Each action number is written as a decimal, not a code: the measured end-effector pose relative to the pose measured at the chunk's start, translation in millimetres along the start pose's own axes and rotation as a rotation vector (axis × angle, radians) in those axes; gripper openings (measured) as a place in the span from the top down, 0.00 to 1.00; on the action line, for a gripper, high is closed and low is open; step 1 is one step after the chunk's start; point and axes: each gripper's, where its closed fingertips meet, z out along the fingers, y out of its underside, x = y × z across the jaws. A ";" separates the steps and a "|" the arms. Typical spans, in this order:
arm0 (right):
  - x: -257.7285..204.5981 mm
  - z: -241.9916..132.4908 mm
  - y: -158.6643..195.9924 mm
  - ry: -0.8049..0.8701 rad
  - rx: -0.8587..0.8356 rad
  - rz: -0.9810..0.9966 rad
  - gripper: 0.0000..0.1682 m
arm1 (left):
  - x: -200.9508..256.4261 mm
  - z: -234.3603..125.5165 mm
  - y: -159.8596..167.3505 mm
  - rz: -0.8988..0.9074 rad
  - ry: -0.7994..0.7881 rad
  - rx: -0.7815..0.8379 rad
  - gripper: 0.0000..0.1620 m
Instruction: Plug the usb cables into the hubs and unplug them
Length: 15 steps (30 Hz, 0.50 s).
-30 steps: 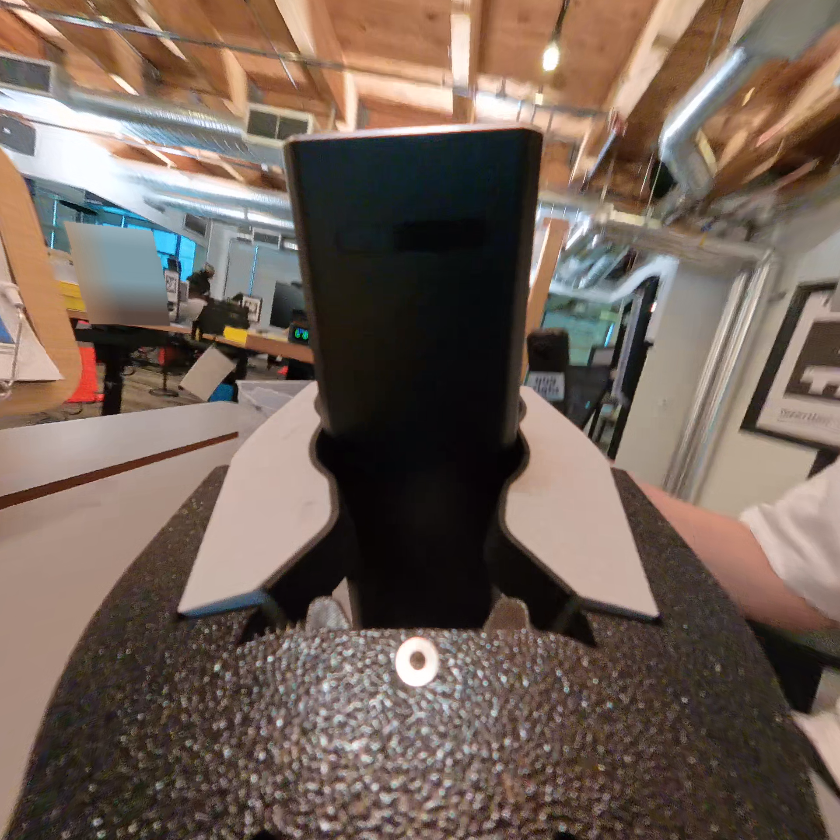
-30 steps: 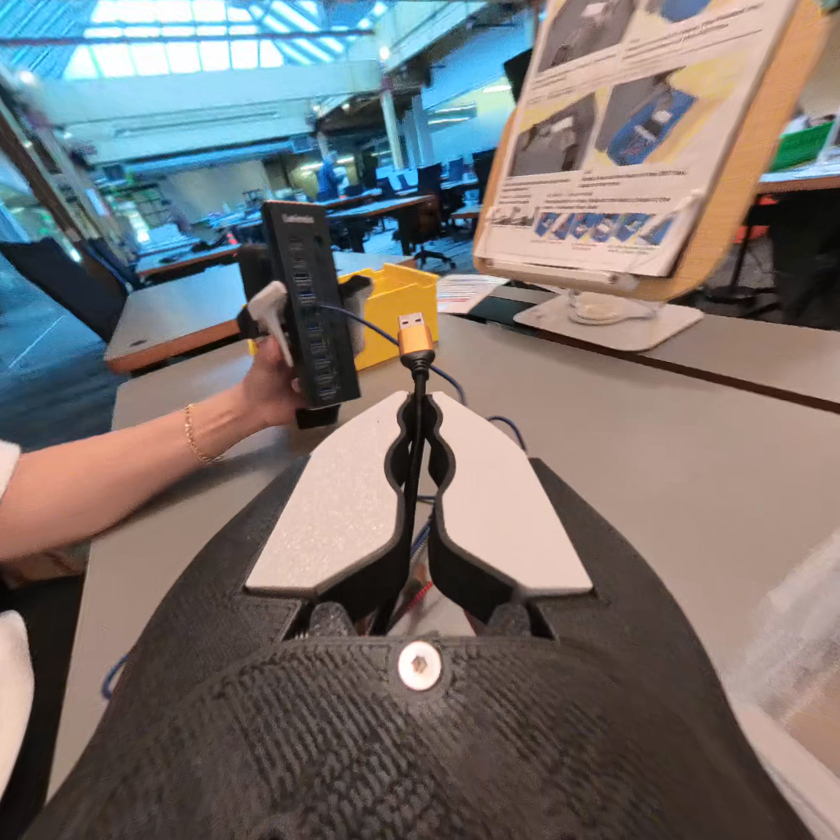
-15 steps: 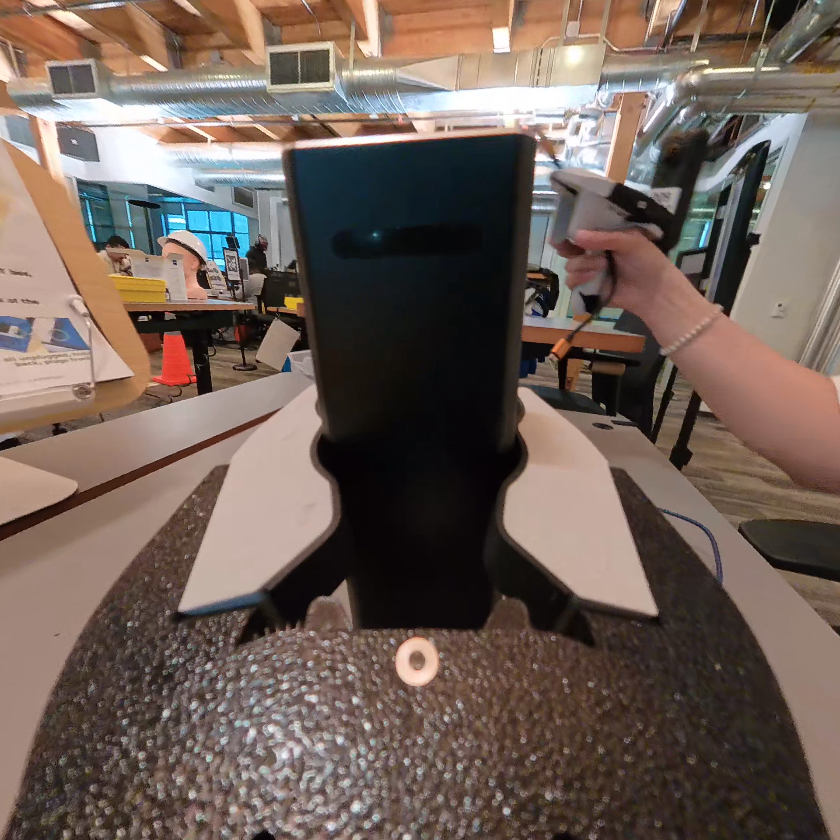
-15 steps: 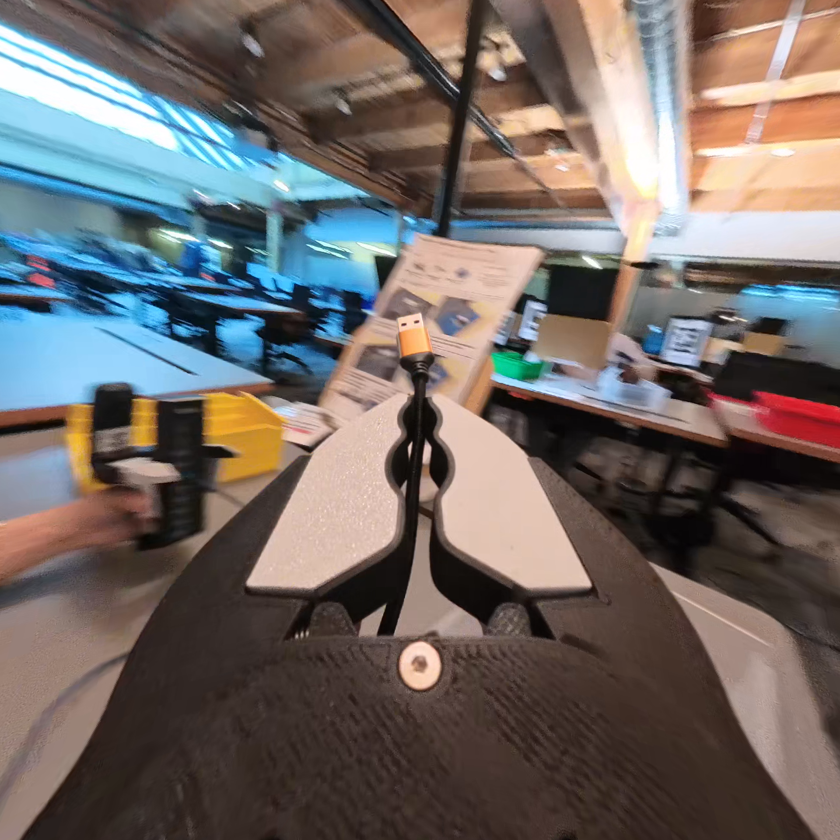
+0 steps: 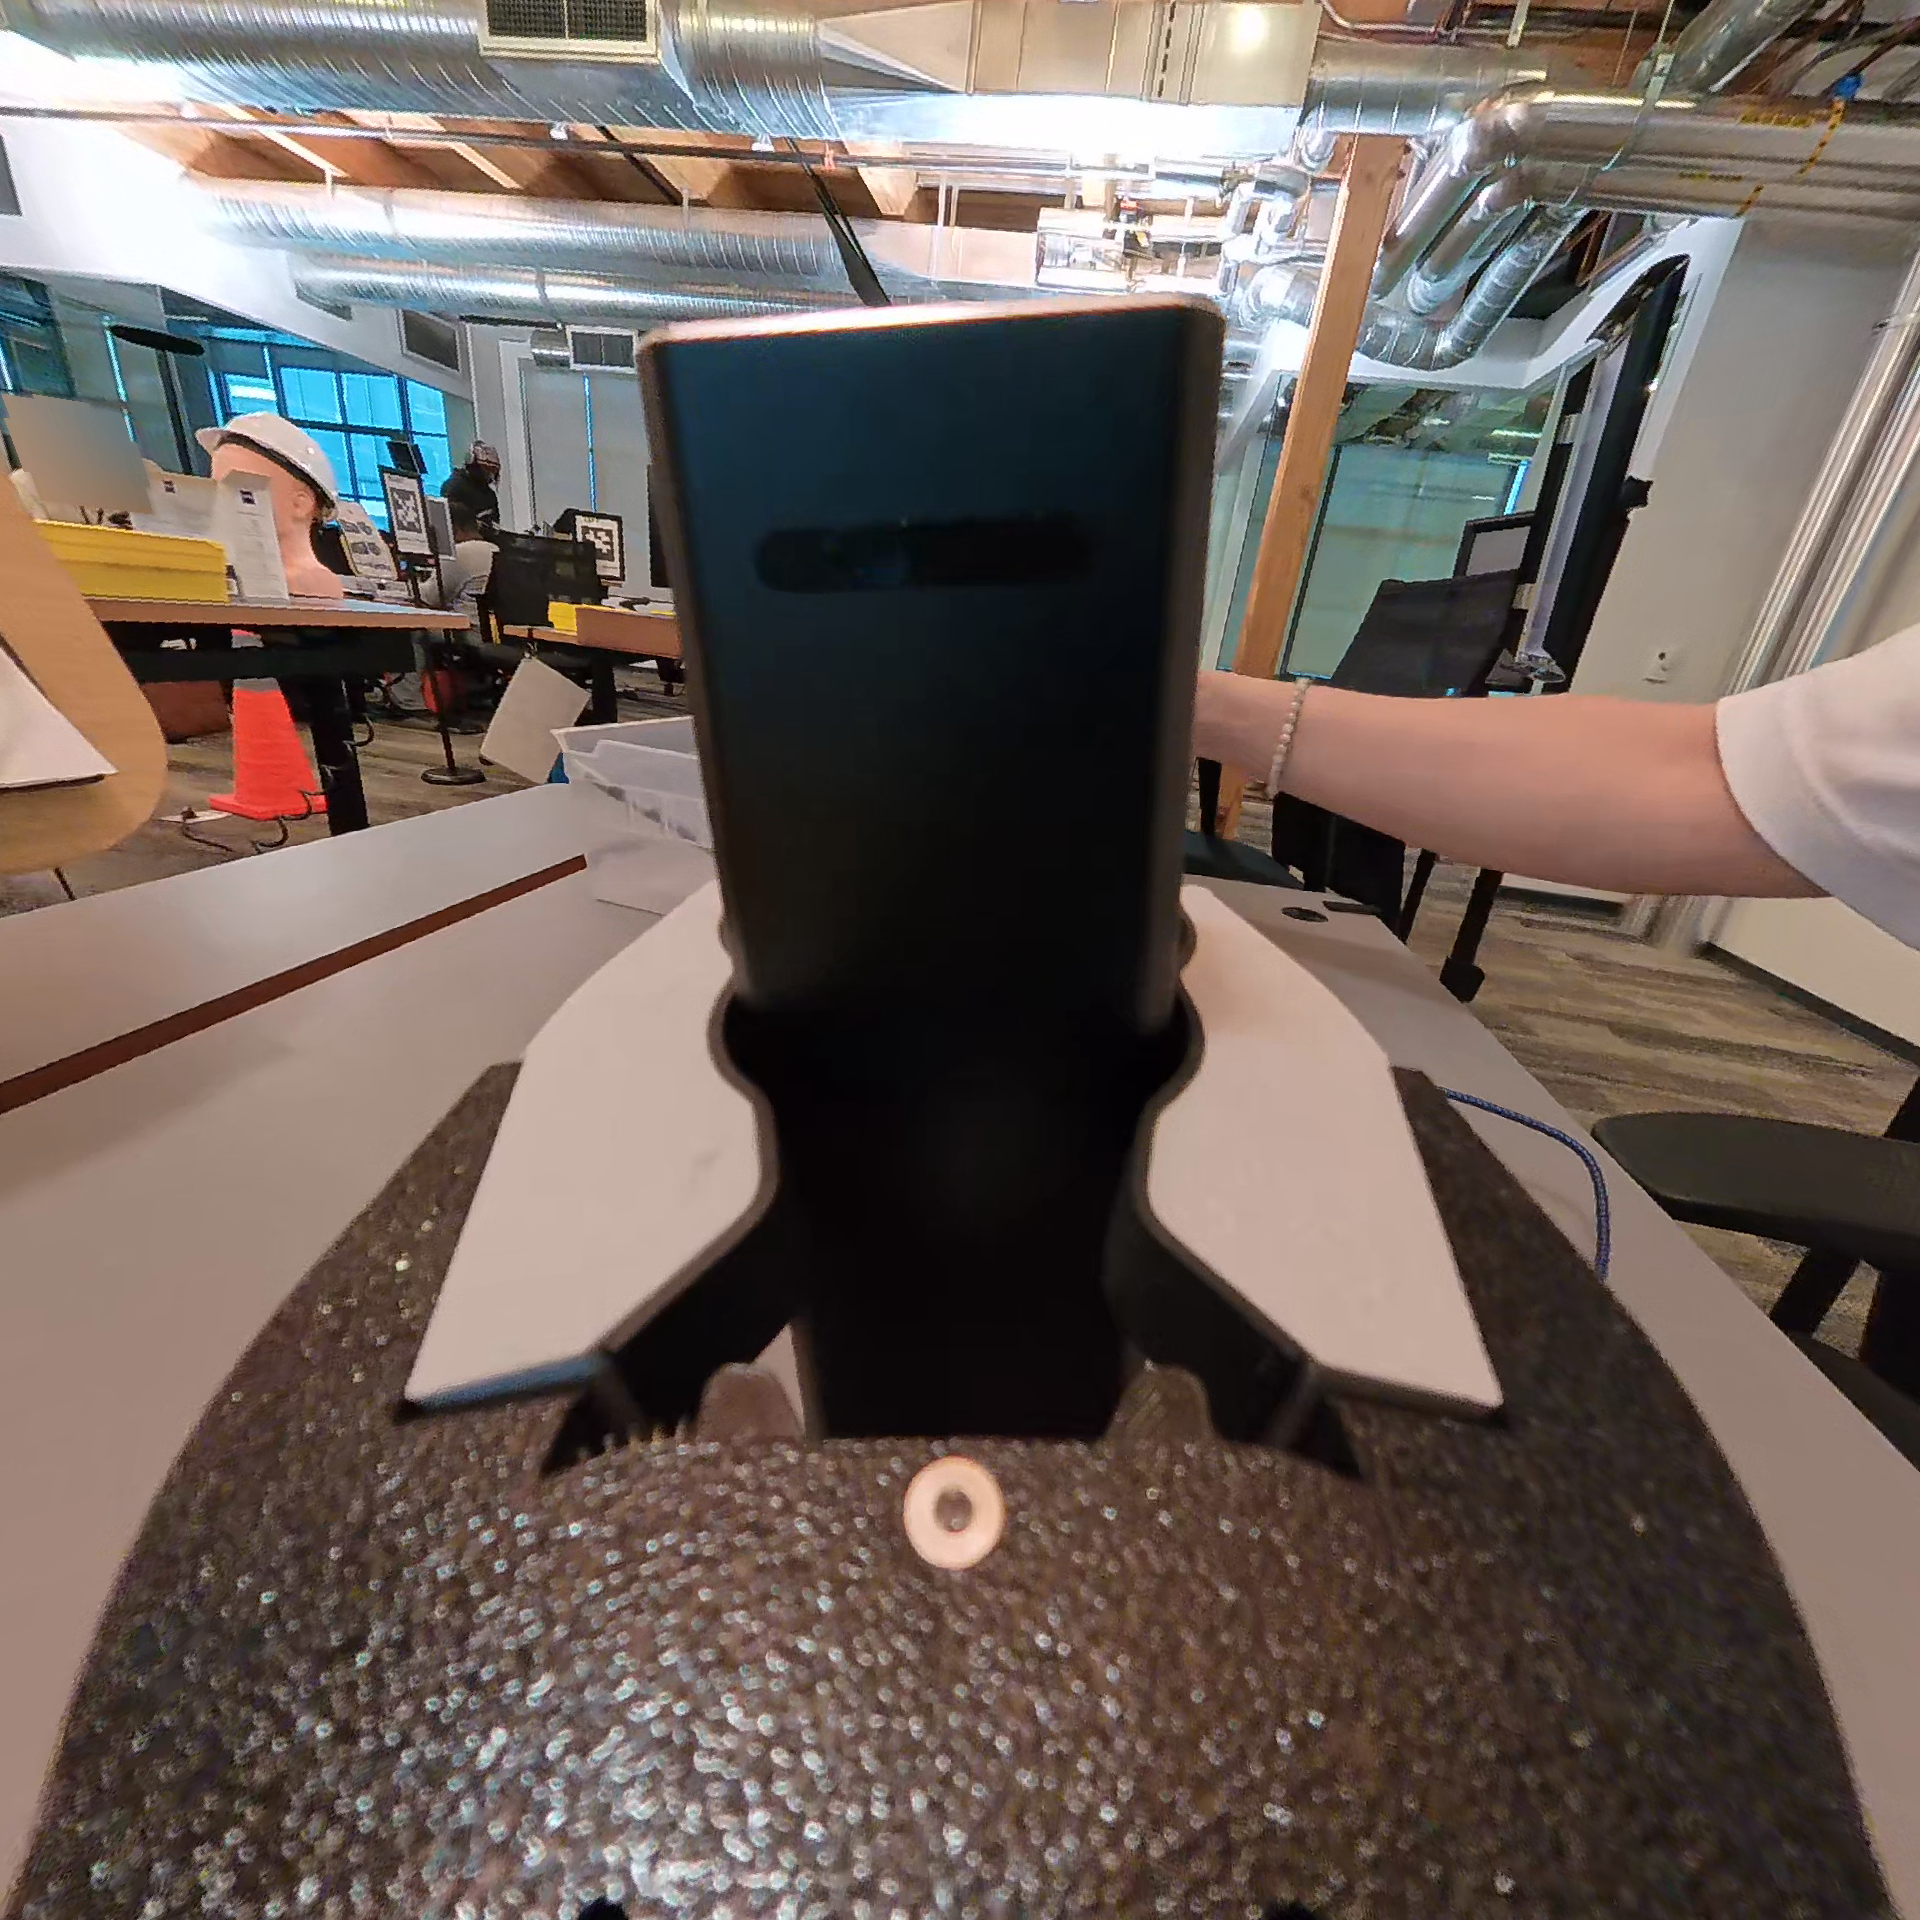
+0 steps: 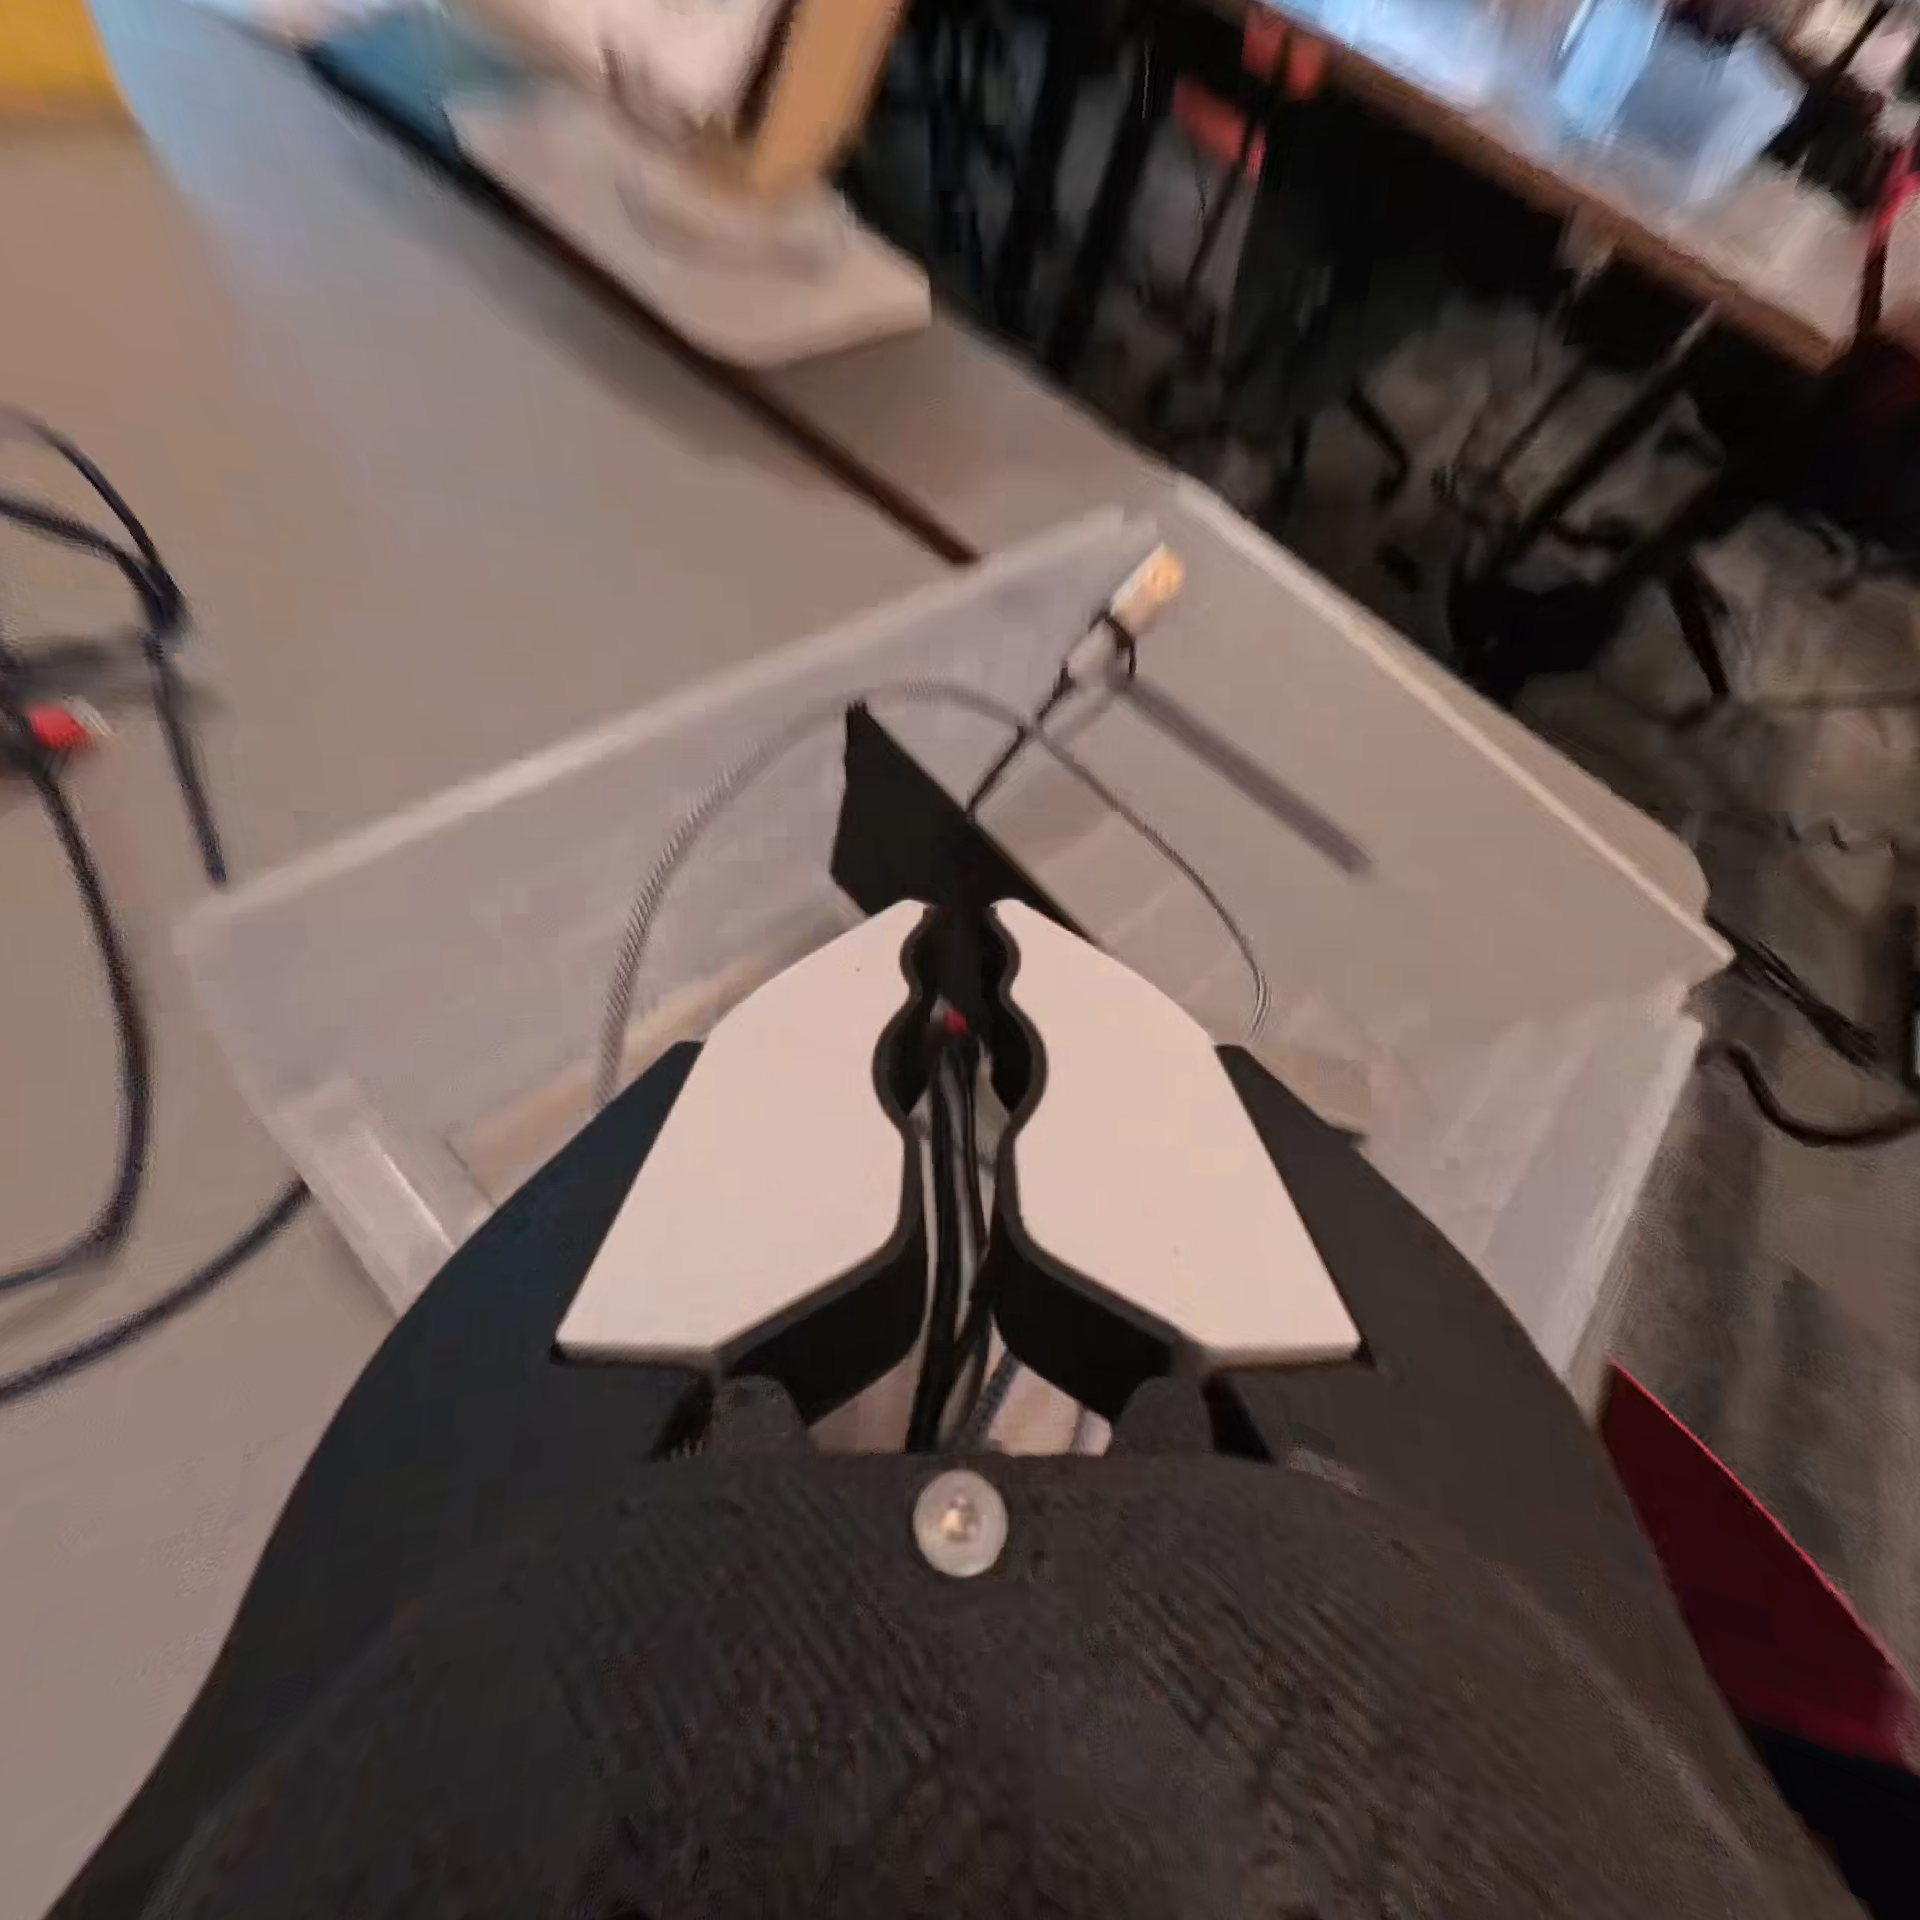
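Grip the tall black usb hub steady in your left hand-held gripper, just before the clear plastic bin, and move your closed right hand-held gripper slowly above that bin toward the thin grey cord inside.

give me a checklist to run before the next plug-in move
1. Hub gripped upright in the left gripper: ok.
2. Hub ports visible to the left wrist view: not ok, only a plain dark face shows.
3. Cable held in the right gripper: cannot tell; jaws nearly closed, dark strands in the gap, picture blurred.
4. Plug tip ahead of the right jaws: not ok, none shows.
5. Right gripper aimed at the hub: not ok, it faces the clear bin.
6. Loose cables beside the bin out of the way: cannot tell.
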 end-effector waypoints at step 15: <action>-119.1 -55.9 -109.6 -0.165 0.246 0.005 0.75 | 5.3 -0.9 -6.6 -0.055 0.057 0.062 0.56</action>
